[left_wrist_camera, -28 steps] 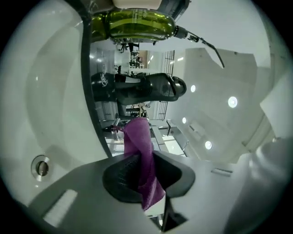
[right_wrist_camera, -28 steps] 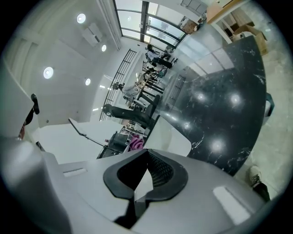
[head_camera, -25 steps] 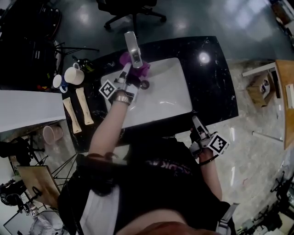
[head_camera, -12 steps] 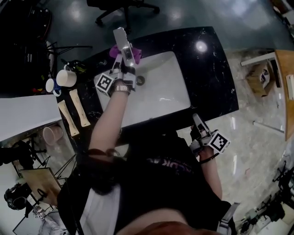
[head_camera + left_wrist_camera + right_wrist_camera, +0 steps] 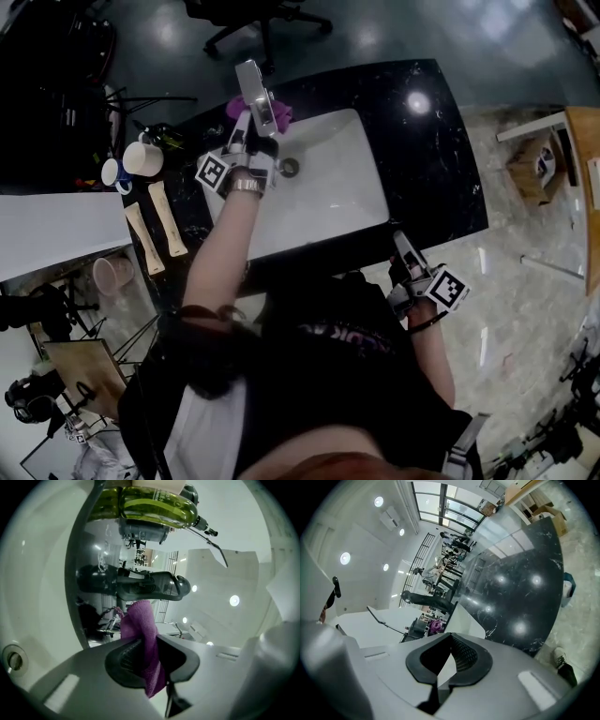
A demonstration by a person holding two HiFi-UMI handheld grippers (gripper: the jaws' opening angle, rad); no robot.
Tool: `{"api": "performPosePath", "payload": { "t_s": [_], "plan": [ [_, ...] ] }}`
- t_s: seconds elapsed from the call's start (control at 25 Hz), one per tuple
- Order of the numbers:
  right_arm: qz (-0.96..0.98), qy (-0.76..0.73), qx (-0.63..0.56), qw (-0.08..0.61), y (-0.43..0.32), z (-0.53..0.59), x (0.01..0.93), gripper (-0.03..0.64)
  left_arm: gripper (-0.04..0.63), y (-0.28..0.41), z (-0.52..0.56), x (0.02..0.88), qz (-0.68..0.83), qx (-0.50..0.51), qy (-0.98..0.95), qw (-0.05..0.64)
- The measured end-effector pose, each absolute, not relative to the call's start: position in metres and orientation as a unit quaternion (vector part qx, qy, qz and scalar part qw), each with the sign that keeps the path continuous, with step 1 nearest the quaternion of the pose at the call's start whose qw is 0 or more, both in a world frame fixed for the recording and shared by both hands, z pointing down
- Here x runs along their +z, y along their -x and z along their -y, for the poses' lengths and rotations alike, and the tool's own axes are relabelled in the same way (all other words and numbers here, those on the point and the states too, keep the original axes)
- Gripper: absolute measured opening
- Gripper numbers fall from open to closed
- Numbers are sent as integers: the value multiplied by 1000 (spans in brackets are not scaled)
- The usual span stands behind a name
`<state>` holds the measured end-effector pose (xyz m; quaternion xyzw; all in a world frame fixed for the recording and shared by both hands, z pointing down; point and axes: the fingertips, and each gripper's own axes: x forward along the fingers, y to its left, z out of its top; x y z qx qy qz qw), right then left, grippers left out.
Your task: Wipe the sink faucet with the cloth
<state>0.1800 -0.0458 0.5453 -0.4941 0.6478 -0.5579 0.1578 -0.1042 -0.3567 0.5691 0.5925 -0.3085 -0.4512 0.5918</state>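
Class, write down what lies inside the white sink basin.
Only the drain shows on the white floor of the sink. The left gripper and the forearm hide its left part, so nothing can be told there.

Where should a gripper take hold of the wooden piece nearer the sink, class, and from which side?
Across its narrow width near mid-length, coming straight down from above. The wooden piece lies flat on the black counter, long and slim, and the gap beside its twin probably leaves room for a jaw.

Purple cloth (image 5: 280, 116) partly behind the faucet (image 5: 251, 80)
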Motion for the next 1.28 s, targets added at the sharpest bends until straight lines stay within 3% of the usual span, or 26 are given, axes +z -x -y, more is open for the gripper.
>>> {"api": "performPosePath", "payload": {
  "t_s": [0.84,1.12,1.28],
  "plan": [
    [-711,420,-547,140,-186,58,521,12,64,101,255,545,273,-435,-626,587],
    [-764,349,-529,119,-169,61,501,12,64,55,188,514,292,-350,-680,575],
    [-804,316,-498,69,-148,52,496,12,64,14,133,494,296,-287,-706,576]
  ]
}}
